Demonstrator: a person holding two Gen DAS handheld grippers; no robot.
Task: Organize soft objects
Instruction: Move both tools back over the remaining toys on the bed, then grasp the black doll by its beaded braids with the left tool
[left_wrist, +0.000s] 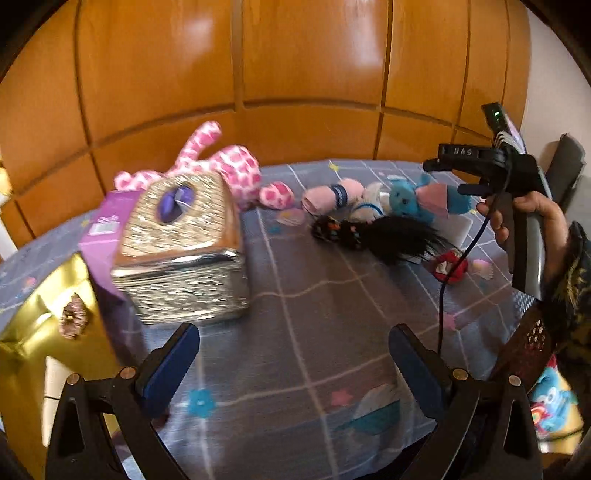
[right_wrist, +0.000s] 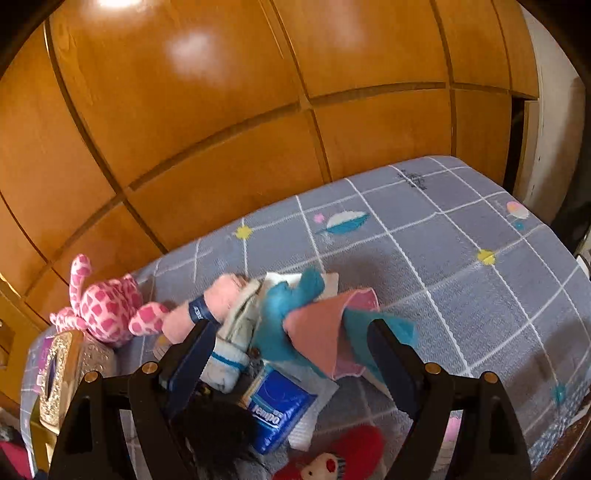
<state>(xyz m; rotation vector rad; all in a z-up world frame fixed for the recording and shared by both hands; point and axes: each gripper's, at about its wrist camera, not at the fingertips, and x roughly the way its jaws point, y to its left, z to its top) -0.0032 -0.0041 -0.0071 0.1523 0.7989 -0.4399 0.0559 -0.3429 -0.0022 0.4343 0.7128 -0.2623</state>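
Toys (right_wrist: 280, 317) crowd the bedspread's (left_wrist: 317, 295) wardrobe edge; left gripper (left_wrist: 293, 365) and right gripper (right_wrist: 291, 354) gape wide, empty.

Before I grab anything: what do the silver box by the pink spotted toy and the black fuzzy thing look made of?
The silver embossed tissue box looks like metal or metallised plastic: rigid, shiny, mirror-like rim, textured sides. The black fuzzy toy looks like long-pile faux fur: wispy, matte strands. The pink-and-white spotted plush looks like soft fleece fabric.
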